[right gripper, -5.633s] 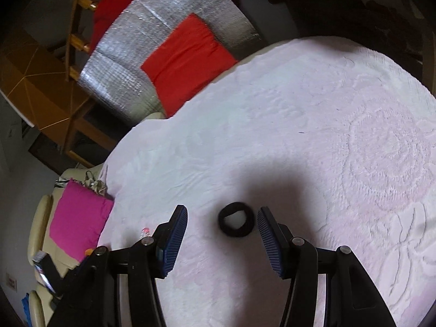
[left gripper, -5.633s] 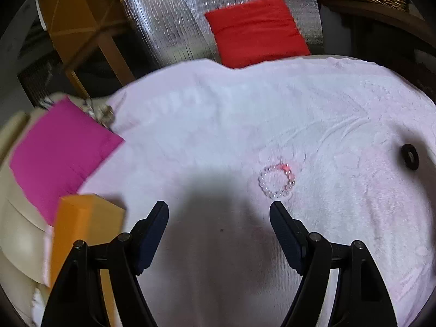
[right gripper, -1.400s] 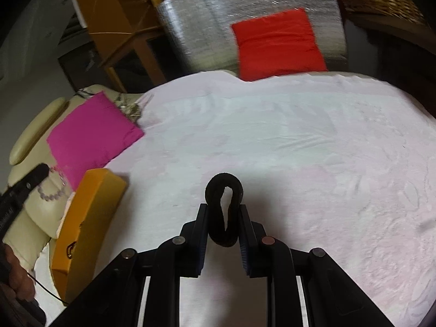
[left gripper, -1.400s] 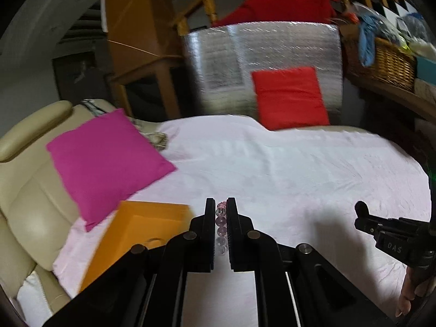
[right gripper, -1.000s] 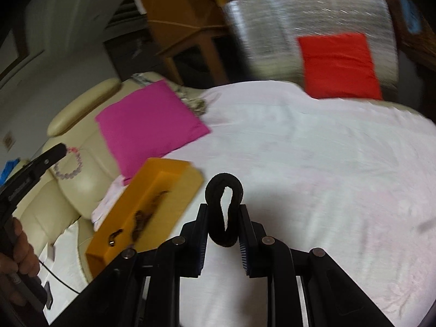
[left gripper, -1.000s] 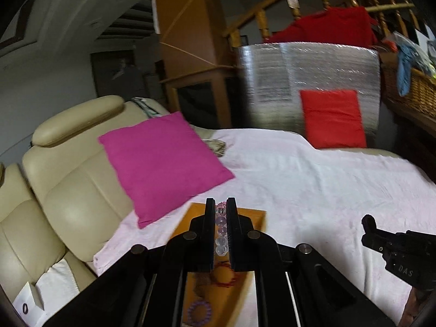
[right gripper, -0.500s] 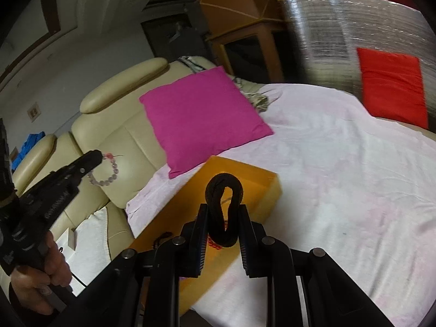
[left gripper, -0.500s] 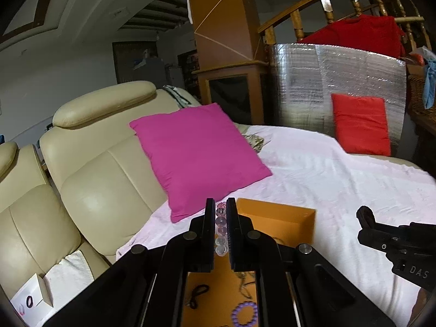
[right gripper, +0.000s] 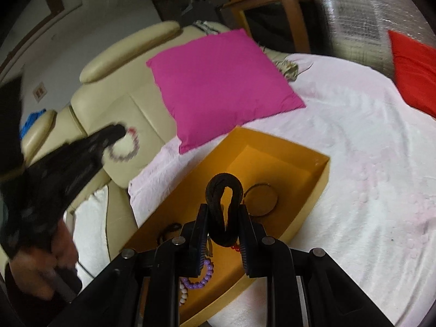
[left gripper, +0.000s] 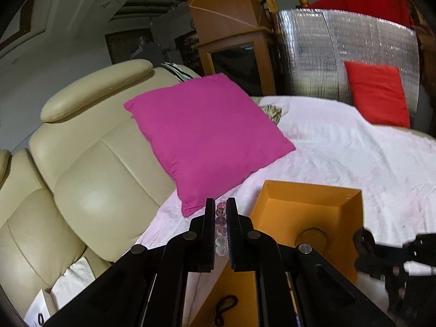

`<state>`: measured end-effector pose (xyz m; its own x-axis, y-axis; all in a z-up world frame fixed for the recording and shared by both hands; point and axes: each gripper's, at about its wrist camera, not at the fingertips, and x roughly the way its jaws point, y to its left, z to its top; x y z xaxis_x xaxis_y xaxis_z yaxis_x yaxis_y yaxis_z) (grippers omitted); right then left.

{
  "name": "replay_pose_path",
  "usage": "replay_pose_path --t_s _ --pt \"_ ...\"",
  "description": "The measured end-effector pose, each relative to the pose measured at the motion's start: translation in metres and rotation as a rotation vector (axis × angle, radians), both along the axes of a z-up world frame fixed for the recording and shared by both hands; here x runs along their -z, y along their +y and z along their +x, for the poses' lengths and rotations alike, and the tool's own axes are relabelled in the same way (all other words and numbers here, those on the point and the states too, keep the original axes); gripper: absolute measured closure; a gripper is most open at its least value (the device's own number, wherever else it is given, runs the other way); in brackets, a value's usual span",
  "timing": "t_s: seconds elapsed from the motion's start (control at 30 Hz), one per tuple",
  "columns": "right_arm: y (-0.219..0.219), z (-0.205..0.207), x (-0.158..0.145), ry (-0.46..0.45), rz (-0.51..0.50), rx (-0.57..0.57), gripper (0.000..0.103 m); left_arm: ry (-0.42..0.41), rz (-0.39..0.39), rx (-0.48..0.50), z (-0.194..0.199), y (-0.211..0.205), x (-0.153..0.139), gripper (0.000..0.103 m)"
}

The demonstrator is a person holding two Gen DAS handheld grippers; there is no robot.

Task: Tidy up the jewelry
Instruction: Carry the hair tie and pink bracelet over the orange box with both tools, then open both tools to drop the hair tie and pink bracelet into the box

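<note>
My left gripper (left gripper: 220, 212) is shut on a bead bracelet (left gripper: 220, 227) of clear and pink beads, held above the left edge of the orange box (left gripper: 308, 190). In the right wrist view the left gripper (right gripper: 117, 133) shows blurred at left, the bracelet (right gripper: 125, 147) hanging from it. My right gripper (right gripper: 224, 212) is shut on a black hair tie (right gripper: 223, 190), pinched into a loop, above the orange box (right gripper: 318, 182). The box holds a purple bead bracelet (right gripper: 201, 275), a round ring-shaped piece (right gripper: 260, 197) and other small pieces. The right gripper (left gripper: 365, 242) shows at the left wrist view's right edge.
The box sits on a pink-white bedspread (right gripper: 368, 169). A magenta cushion (left gripper: 207, 136) leans on a cream leather sofa (left gripper: 90, 169) to the left. A red cushion (left gripper: 378, 92) and a silver foil panel (left gripper: 340, 51) stand at the back. A black cord (left gripper: 223, 308) lies in the box.
Both grippers have carried their items left from the bed to over the orange box. The right gripper now looks down into the box; the left gripper has shifted toward its left edge.
</note>
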<state>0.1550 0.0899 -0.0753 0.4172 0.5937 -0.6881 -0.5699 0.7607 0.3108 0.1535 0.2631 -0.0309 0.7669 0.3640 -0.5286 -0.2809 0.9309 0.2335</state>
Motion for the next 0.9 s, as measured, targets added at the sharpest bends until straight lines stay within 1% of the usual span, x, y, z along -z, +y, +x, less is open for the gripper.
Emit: replay_pose_path --t_s 0.23,0.53,0.63,0.73,0.83,0.87,0.9 --pt "0.005 0.0 0.022 -0.001 -0.008 -0.091 0.081 0.081 0.015 0.049 0.051 -0.001 0.028 0.095" --pt "0.011 0.001 0.046 -0.008 -0.023 -0.156 0.081 0.207 -0.048 0.1 0.101 -0.003 0.069 0.095" --pt "0.016 -0.004 0.052 -0.019 -0.036 -0.18 0.081 0.252 -0.068 0.105 0.111 -0.001 0.082 0.095" --pt "0.021 -0.009 0.058 -0.041 -0.063 -0.194 0.078 0.29 -0.08 0.111 0.117 -0.002 0.095 0.095" --pt "0.024 -0.012 0.062 -0.056 -0.087 -0.2 0.078 0.31 -0.075 0.114 0.119 -0.004 0.102 0.095" --pt "0.025 -0.012 0.064 -0.057 -0.102 -0.193 0.075 0.312 -0.075 0.11 0.118 -0.003 0.103 0.095" --pt "0.025 -0.013 0.065 -0.055 -0.11 -0.189 0.064 0.314 -0.073 0.107 0.119 -0.003 0.104 0.095"
